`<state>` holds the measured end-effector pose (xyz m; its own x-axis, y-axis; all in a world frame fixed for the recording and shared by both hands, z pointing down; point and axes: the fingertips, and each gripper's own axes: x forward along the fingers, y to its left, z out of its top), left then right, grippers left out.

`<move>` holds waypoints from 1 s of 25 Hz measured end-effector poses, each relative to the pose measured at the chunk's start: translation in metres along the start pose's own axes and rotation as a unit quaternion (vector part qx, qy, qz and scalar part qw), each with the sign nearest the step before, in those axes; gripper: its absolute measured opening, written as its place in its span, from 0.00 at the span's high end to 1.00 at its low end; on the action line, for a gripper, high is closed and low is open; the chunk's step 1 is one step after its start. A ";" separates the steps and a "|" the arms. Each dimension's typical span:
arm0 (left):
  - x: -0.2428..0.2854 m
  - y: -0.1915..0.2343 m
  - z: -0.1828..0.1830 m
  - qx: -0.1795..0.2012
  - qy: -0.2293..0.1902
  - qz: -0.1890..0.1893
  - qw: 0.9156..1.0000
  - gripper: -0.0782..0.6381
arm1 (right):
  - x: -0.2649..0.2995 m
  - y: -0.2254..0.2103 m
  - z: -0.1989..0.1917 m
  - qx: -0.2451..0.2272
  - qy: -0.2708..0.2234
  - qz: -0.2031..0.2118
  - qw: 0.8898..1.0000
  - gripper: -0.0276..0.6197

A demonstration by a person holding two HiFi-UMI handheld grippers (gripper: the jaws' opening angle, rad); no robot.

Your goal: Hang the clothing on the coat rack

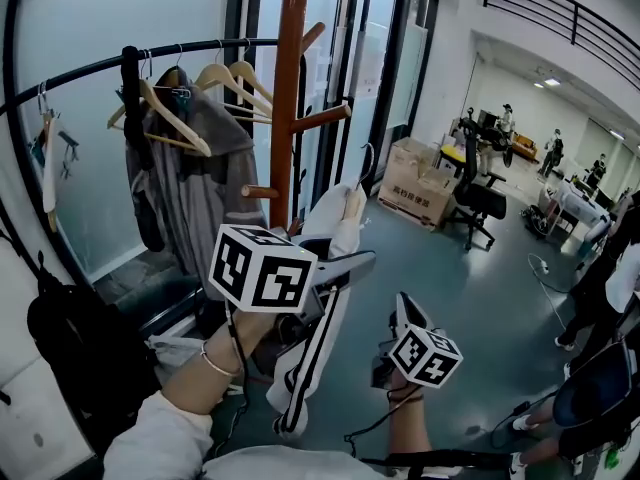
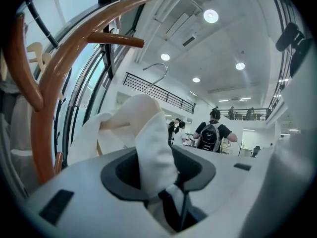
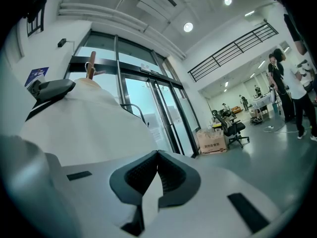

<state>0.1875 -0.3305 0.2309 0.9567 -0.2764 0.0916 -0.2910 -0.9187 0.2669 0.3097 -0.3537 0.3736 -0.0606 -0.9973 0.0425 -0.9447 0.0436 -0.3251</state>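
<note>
Far left, along the glass wall: a black rail with a few wooden hangers and a grey coat hanging off it. There's a black backpack slumped underneath.

Coat rack: a brown wooden pole standing upright just right of the rail. Its pegs angle up and out to the right.

Left tongs: clamped on the white garment, as far as I can see. In the left gripper view a bunched fold of white cloth fills the gap between the pads, with a dark strip of fabric under it. I've got them pointing level, up near the rack.

White garment: it's on a hanger and held in the air just right of the pole. The white body and its black stripe trail down past my left forearm toward the floor.

Hanger hook: metal and sticking up above the garment. It's right of the pole and clear of the pegs, so it isn't hooked on anything yet.

Right tongs: lower and to the right of the left ones, pads closed together. They're pinching a thin sliver of the white cloth, and the rest of the garment bulks up on their left.

Off to the right: stacked cardboard boxes by the glass doors, then a black office chair on the grey floor.
</note>
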 end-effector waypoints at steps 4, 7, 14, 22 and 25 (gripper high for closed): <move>-0.002 -0.006 0.008 0.005 0.000 -0.009 1.000 0.65 | 0.001 0.000 -0.002 0.006 0.002 0.002 1.000 0.92; -0.002 -0.013 0.013 0.011 0.000 -0.020 1.000 0.65 | 0.001 0.001 -0.002 0.007 0.001 0.002 1.000 0.92; -0.007 -0.021 0.035 0.027 -0.013 -0.032 0.999 0.65 | 0.002 0.001 0.000 0.003 0.000 0.000 1.000 0.92; -0.013 -0.024 0.047 0.034 -0.021 -0.037 0.999 0.65 | 0.002 -0.005 0.000 -0.002 0.002 -0.011 1.000 0.92; -0.015 -0.024 0.049 0.035 -0.021 -0.039 0.998 0.65 | 0.004 -0.005 -0.001 -0.007 0.005 -0.013 1.000 0.92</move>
<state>0.1810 -0.3182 0.1757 0.9766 -0.2124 0.0330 -0.2146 -0.9551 0.2043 0.3137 -0.3579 0.3760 -0.0385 -0.9974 0.0606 -0.9507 0.0179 -0.3097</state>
